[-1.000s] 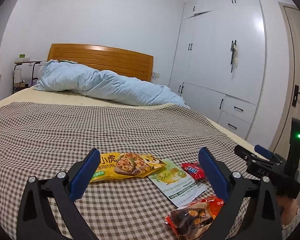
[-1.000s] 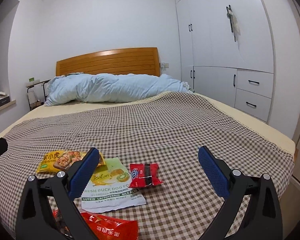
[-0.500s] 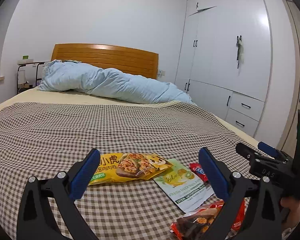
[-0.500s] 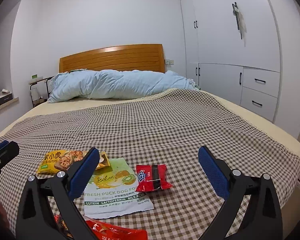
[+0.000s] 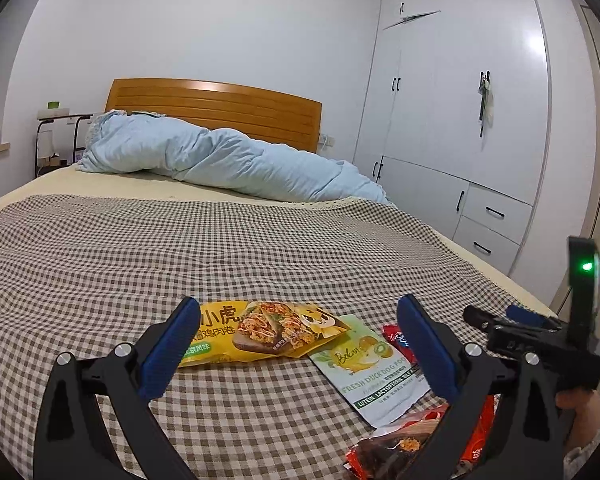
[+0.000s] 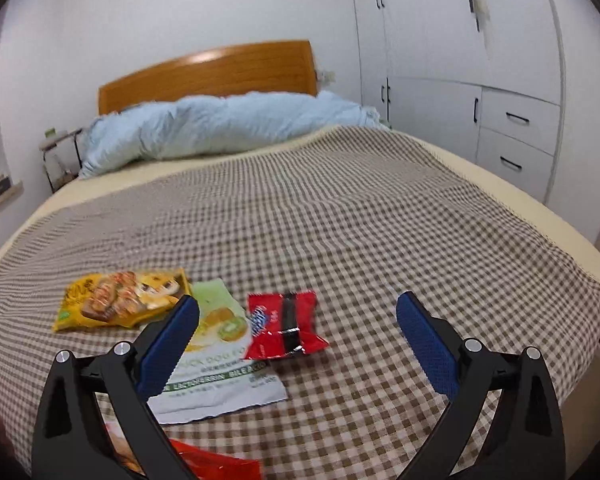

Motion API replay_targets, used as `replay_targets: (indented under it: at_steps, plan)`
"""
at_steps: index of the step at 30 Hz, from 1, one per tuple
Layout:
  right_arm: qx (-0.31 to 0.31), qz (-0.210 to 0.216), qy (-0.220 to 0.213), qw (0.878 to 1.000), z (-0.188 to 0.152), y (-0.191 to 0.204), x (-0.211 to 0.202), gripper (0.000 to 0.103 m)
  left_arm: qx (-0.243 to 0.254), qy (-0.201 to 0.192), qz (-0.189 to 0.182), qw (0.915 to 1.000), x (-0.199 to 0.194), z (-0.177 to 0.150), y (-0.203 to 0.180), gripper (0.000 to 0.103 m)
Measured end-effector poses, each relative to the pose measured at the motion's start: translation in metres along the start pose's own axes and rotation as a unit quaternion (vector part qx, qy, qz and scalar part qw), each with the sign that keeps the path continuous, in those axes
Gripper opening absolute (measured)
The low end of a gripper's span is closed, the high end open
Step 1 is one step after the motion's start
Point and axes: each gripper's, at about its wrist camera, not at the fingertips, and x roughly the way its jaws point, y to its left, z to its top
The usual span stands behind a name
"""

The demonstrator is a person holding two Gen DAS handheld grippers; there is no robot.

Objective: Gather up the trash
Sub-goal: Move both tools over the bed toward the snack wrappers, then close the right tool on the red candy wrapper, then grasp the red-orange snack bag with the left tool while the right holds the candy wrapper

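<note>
On the checked bed cover (image 6: 340, 216), left to right: yellow snack bag (image 6: 120, 298), white-green pouch (image 6: 220, 360), small red packet (image 6: 284, 326); a red wrapper (image 5: 416, 444) nearest. Left gripper (image 5: 298, 344) spread wide, empty, above the bag. Right gripper (image 6: 298, 344) spread wide, empty, over the packet.

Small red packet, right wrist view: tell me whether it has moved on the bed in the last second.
No. The small red packet still lies against the right edge of the green-and-white pouch on the checked blanket. Only the camera tilted.
</note>
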Motion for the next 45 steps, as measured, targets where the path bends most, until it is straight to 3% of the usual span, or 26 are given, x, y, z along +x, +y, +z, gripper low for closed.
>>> replay_targets:
  at_steps: [5,9,21,24,29,31,45]
  plan:
    - [-0.004,0.021,0.044,0.999,-0.003,0.0,0.028,0.095,0.002,0.008,-0.008,0.9999,0.004,-0.002,-0.003,0.096]
    - [-0.012,0.007,0.101,0.995,-0.004,0.0,0.055,0.095,0.003,0.015,-0.01,0.9998,0.006,-0.005,-0.004,0.096]
    - [-0.061,-0.006,0.162,0.985,-0.015,0.016,0.1,0.095,-0.004,0.028,0.003,0.9996,0.017,-0.01,0.005,0.096]
    - [-0.056,-0.013,0.171,0.984,-0.021,0.014,0.109,0.064,-0.004,0.031,0.0,0.9995,0.019,-0.011,0.004,0.096]
    - [-0.035,0.002,0.162,0.986,-0.022,0.004,0.107,0.062,0.0,0.036,-0.004,0.9993,0.021,-0.013,0.001,0.096]
    - [-0.028,0.006,0.158,0.987,-0.021,0.002,0.103,0.05,0.003,0.037,-0.005,0.9993,0.021,-0.014,0.0,0.096]
    - [-0.024,-0.007,0.07,0.997,0.0,-0.004,0.043,0.048,-0.006,0.047,-0.01,0.9988,0.023,-0.015,0.002,0.096]
